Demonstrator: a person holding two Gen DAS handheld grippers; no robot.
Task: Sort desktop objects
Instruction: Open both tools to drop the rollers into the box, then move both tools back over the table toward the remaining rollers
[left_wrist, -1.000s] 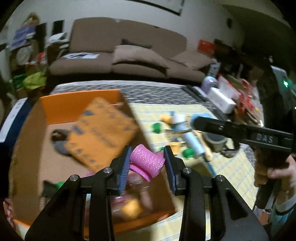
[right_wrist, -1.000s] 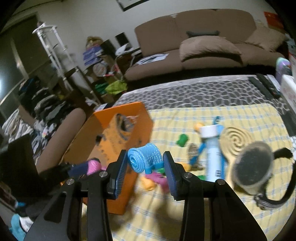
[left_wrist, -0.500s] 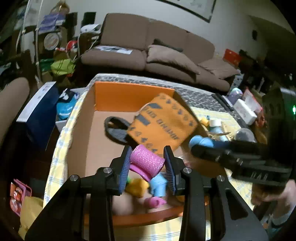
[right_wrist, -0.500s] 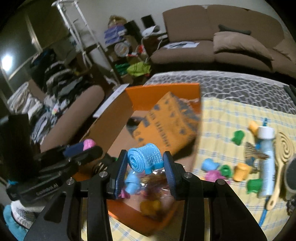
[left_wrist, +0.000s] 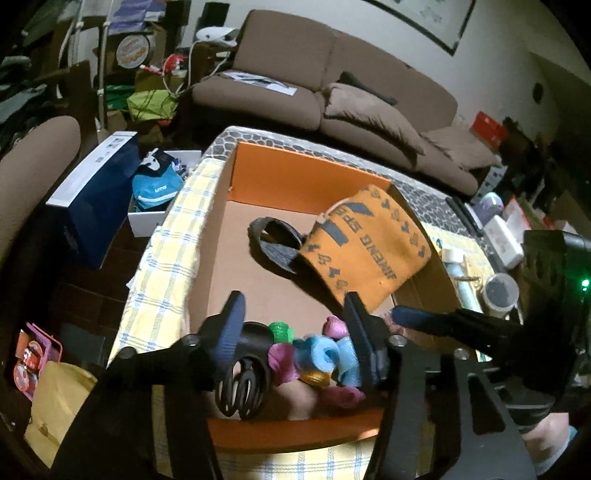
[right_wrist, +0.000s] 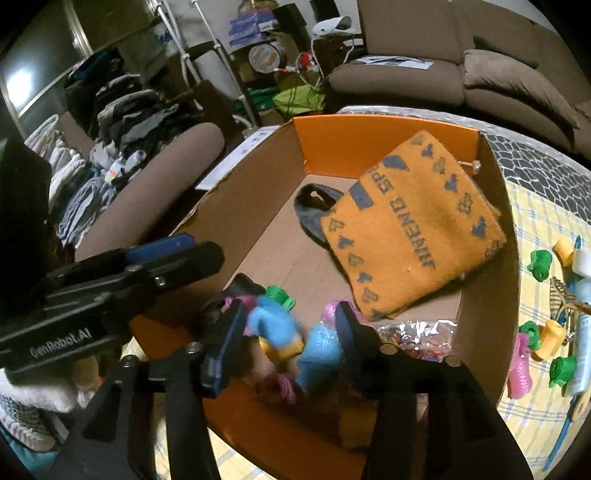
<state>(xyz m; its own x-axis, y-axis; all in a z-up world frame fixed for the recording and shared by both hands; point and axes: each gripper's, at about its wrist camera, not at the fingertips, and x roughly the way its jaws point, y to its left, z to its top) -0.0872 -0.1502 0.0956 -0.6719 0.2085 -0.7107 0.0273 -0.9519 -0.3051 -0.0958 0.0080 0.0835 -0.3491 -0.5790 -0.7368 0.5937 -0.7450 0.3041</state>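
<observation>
behind, a brown sofa (left_wrist: 332, 74); both my tools, left (left_wrist: 295, 339) and right (right_wrist: 288, 332), have just opened over the box (left_wrist: 295, 173), rollers (left_wrist: 321, 354) dropped; next, fetch more.

The box (left_wrist: 310, 177) is orange on its walls and plain brown on its floor, and the cloth bag (right_wrist: 413, 229) in it is orange with dark grey print and a grey handle. The rollers (left_wrist: 317, 350) heaped at the near end are pink, light blue, green and what looks like gold. The tablecloth (left_wrist: 173, 258) is yellow with a pale blue check.
</observation>
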